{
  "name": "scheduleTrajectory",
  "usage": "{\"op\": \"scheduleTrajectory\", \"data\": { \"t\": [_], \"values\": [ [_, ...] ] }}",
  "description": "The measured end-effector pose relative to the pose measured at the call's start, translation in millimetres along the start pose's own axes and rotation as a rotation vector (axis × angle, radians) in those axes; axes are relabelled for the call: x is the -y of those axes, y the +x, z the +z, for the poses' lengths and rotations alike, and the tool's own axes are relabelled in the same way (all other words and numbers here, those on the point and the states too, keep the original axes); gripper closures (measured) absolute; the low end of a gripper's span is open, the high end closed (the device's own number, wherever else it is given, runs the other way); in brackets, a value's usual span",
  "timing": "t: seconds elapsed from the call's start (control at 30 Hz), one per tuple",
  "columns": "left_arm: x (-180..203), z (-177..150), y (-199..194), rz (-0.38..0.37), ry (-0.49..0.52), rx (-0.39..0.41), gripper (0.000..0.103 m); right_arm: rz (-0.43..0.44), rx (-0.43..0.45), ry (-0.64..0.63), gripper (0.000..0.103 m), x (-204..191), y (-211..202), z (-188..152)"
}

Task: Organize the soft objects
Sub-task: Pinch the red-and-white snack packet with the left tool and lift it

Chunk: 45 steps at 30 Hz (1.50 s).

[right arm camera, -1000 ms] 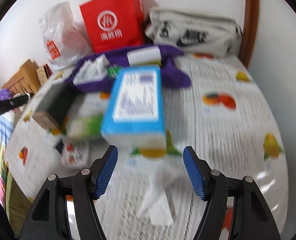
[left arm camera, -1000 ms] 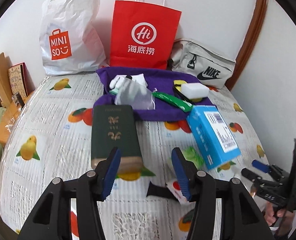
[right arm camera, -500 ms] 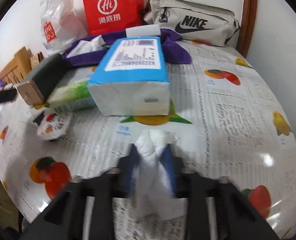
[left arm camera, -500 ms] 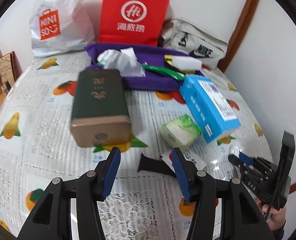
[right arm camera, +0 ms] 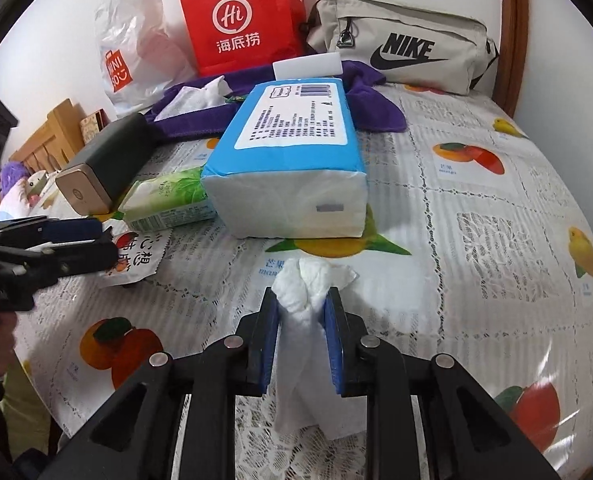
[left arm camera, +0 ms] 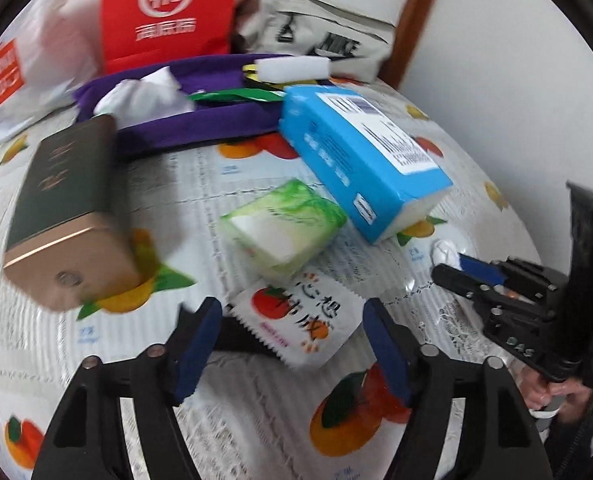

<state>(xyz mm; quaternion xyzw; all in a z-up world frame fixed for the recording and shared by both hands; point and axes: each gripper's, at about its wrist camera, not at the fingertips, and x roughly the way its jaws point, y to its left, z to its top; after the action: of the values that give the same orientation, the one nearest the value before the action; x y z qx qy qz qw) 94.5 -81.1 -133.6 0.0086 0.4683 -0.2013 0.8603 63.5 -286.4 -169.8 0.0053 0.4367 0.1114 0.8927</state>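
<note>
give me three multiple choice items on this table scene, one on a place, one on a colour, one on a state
1. Where is the white sponge?
A. on the purple cloth
B. inside the red bag
C. on the green tin

2. What colour is the top of the big tissue pack?
A. yellow
B. blue
C. black

3. What is the right gripper doing?
A. standing open over bare table
B. shut on the red bag
C. shut on a white tissue

Answers:
1 A, it lies on the purple cloth in front of the red bag.
2 B, blue wrap around a white label.
3 C, both fingers press the white tissue.
</note>
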Motion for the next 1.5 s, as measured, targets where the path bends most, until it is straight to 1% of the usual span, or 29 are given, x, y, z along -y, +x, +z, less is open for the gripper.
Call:
{"op": "scheduleTrajectory", "data": {
  "t": [0.1,0.13,0.2,0.33,0.37,0.4,0.5,0.53,0.57,0.63,0.7,0.73,0.77,0.8,0.83,0.87,1.07,1.17,1.23,1.3,1.33,1.37,1.43,1.5],
  "values": [
    [8,0,15,0.043,0.050,-0.022,0.031,-0.002,-0.003,-0.014,0.080,1,-2,-3],
    [10,-1,18,0.053,0.064,-0.020,0.031,-0.001,-0.005,-0.017,0.080,1,-3,-3],
    [15,-2,20,0.061,0.099,-0.010,0.025,0.012,-0.013,-0.014,0.080,2,-3,-3],
    [24,-8,21,0.110,0.150,0.008,0.027,0.017,-0.017,-0.013,0.080,3,-4,-3],
    [25,-10,20,0.109,0.154,0.017,0.032,0.017,-0.017,-0.014,0.080,3,-3,-3],
    [25,-12,17,0.100,0.154,0.026,0.042,0.016,-0.016,-0.013,0.080,3,-3,-3],
    [22,-15,12,0.089,0.151,0.039,0.052,0.012,-0.014,-0.011,0.080,2,-3,-4],
    [21,-14,13,0.093,0.146,0.044,0.061,0.010,-0.013,-0.012,0.080,1,-3,-4],
    [17,-14,10,0.082,0.125,0.047,0.063,0.009,-0.012,-0.011,0.080,1,-3,-4],
    [11,-13,7,0.039,0.096,0.051,0.064,0.009,-0.014,-0.010,0.080,1,-4,-4],
    [8,-14,3,0.033,0.081,0.063,0.070,0.013,-0.016,-0.008,0.080,0,-5,-4],
    [6,-14,0,0.020,0.074,0.070,0.071,0.015,-0.017,-0.006,0.080,-1,-5,-4],
    [5,-14,-4,0.004,0.068,0.076,0.075,0.014,-0.018,-0.006,0.080,-1,-6,-4],
    [3,-14,-9,-0.006,0.058,0.085,0.088,0.012,-0.018,-0.007,0.080,-2,-7,-4],
    [1,-15,-12,-0.016,0.054,0.085,0.096,0.011,-0.018,-0.006,0.080,-3,-7,-4],
    [-1,-15,-15,-0.023,0.048,0.085,0.097,0.014,-0.017,-0.005,0.080,-4,-8,-4],
    [-16,-18,-24,-0.021,-0.010,0.095,0.097,0.019,-0.021,-0.014,0.080,-13,-6,-6],
    [-11,-19,-27,-0.048,0.005,0.094,0.097,0.015,-0.025,-0.026,0.080,-15,-5,-5],
    [-4,-19,-28,-0.071,0.017,0.099,0.088,0.019,-0.025,-0.020,0.080,-14,-7,-5],
    [8,-18,-24,-0.071,0.050,0.100,0.059,0.021,-0.022,-0.011,0.080,-11,-10,-6],
    [12,-19,-21,-0.068,0.065,0.101,0.055,0.019,-0.022,-0.009,0.080,-10,-11,-6],
    [17,-19,-18,-0.074,0.083,0.098,0.054,0.016,-0.021,-0.009,0.080,-8,-13,-7],
    [26,-20,-10,-0.106,0.110,0.081,0.053,0.011,-0.016,-0.010,0.080,-4,-18,-9],
    [33,-21,-3,-0.108,0.136,0.075,0.044,0.005,-0.026,-0.010,0.080,1,-21,-14]
  ]
}}
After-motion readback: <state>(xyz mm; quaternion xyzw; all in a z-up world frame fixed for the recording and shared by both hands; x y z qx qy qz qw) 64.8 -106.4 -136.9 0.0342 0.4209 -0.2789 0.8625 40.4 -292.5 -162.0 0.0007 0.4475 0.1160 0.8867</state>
